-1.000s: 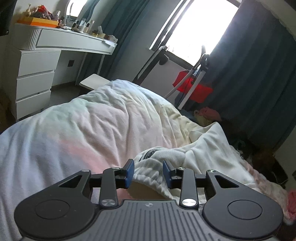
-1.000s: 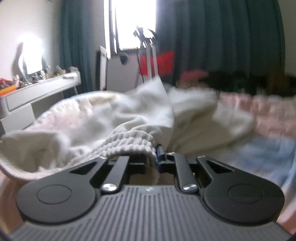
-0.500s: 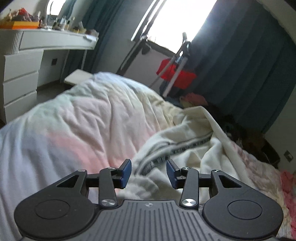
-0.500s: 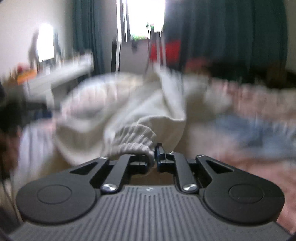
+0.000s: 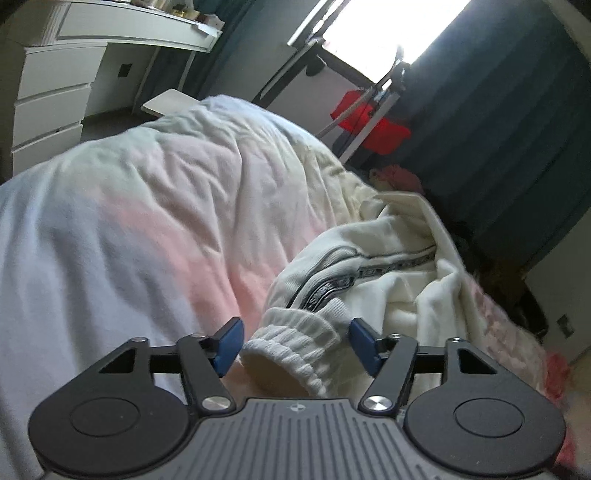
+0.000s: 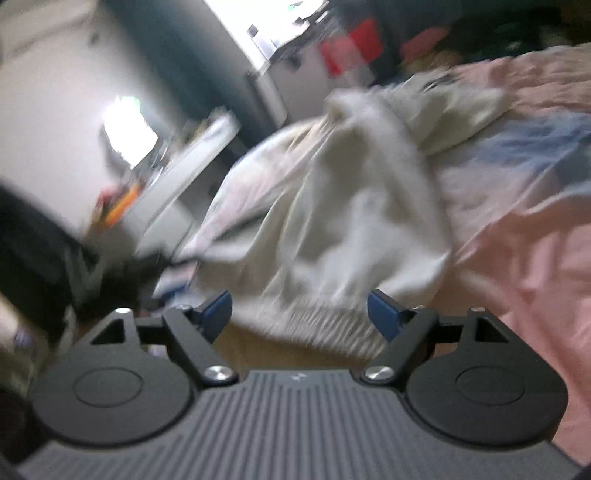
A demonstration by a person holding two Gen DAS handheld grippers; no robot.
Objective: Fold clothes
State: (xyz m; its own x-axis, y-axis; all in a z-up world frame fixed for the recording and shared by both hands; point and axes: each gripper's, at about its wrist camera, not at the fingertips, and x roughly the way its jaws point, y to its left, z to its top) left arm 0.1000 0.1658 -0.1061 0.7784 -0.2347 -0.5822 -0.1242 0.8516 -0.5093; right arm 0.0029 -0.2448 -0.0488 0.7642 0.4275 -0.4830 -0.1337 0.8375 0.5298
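A cream sweatshirt (image 5: 402, 280) with a grey patterned stripe lies crumpled on the pastel duvet (image 5: 147, 206). Its ribbed cuff (image 5: 295, 343) sits between the blue pads of my left gripper (image 5: 297, 345), whose jaws are opening; neither pad presses on it. In the blurred right wrist view the same garment (image 6: 354, 206) spreads ahead, its ribbed hem (image 6: 317, 321) lying between the pads of my right gripper (image 6: 301, 314). Those jaws are opening wide too and stand clear of the cloth.
A white dresser (image 5: 48, 99) and desk (image 5: 122, 29) stand at the left. Dark curtains (image 5: 491, 110), a bright window and a red bag (image 5: 373, 125) on a metal frame are behind the bed. Pink bedding (image 6: 535, 236) lies to the right.
Both grippers have let go of the sweatshirt's ribbed edges and spread their jaws. The right gripper swung sideways and rolled, tilting its view. The left gripper dipped slightly.
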